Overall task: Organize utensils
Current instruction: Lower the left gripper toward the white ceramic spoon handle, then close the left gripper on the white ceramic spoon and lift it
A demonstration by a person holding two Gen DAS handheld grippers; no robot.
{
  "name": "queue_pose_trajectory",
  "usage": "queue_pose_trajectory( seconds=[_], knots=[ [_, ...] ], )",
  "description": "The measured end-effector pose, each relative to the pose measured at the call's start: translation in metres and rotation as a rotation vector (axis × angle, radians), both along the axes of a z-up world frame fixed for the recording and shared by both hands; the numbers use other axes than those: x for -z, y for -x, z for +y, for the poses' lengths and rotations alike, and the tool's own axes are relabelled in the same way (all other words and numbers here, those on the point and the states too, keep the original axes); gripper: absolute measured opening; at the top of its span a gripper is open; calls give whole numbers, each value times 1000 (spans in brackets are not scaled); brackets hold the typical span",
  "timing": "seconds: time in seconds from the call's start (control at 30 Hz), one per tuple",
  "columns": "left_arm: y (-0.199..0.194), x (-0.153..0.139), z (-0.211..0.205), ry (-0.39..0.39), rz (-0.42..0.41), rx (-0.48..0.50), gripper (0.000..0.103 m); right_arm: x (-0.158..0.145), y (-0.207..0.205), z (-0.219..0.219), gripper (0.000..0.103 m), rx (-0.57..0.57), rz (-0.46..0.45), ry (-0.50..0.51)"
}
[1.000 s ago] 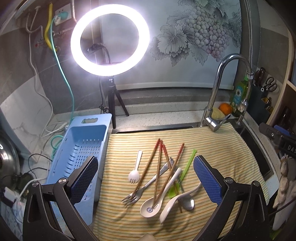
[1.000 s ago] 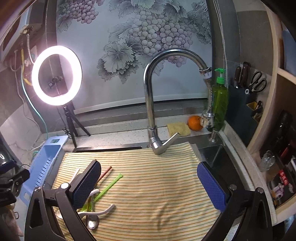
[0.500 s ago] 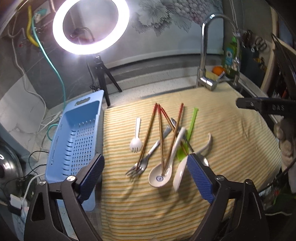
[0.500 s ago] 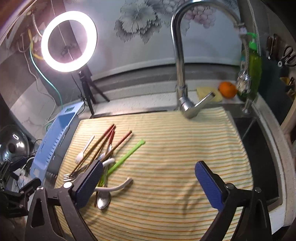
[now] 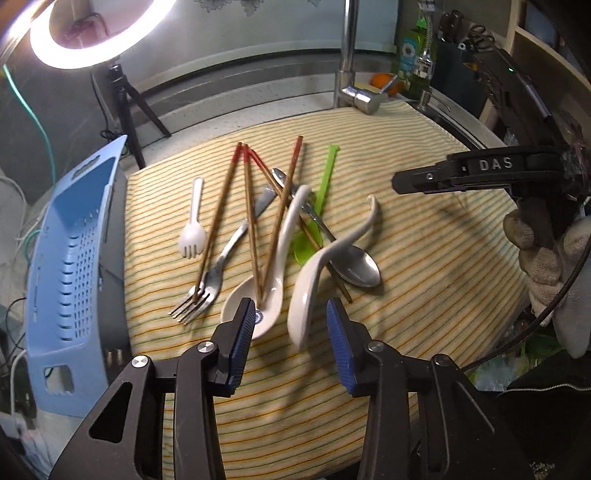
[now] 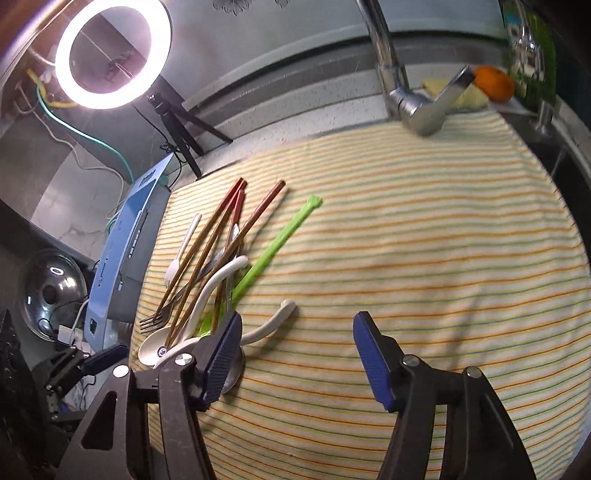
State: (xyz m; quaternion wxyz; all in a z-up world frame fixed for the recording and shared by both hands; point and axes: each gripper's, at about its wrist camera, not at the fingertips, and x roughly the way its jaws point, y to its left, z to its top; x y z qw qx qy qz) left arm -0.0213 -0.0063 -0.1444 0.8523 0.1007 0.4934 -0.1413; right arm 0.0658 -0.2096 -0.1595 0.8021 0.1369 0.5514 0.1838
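Note:
A pile of utensils lies on the striped cloth (image 5: 424,258): two white ceramic spoons (image 5: 314,284), a metal spoon (image 5: 356,267), a metal fork (image 5: 207,291), a small white plastic fork (image 5: 192,236), several red-tipped chopsticks (image 5: 251,199) and a green plastic spoon (image 5: 321,192). My left gripper (image 5: 290,325) is open, its pads on either side of the nearer white spoon's bowl, just above it. My right gripper (image 6: 297,349) is open and empty, right of the pile (image 6: 207,280), its left pad over the metal spoon.
A blue perforated basket (image 5: 70,258) stands left of the cloth. A tap (image 5: 354,88) rises at the back, with an orange (image 6: 493,83) and a sponge beside it. A ring light on a tripod (image 5: 96,33) stands back left. A pot lid (image 6: 51,291) sits far left.
Both grippers have dropped lower and closer to the utensil pile. The left gripper's jaws have narrowed around the nearer white spoon. The right gripper's jaws have also narrowed a little.

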Motion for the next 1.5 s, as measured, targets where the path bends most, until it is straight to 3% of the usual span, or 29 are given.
queue_pose_trajectory(
  seconds=[0.17,0.43,0.97,1.13,1.3,1.47,1.5],
  knots=[
    [-7,8,-3,-47,2,18,26,11,0,4,52,-12,37,-20],
    [-22,14,11,-35,7,-16,26,22,-3,10,44,-20,83,-60],
    [-29,22,15,-42,19,-34,26,32,-30,36,44,-45,144,-249],
    [-29,22,16,-37,16,-39,26,29,-33,55,44,-79,146,-250],
    [-26,20,19,-38,7,-51,26,31,-36,68,21,-98,173,-238],
    [-14,14,26,-23,10,-48,28,36,-34,68,13,-94,198,-245],
    [-10,13,26,-19,10,-41,35,36,-34,68,13,-92,199,-245]
  ],
)
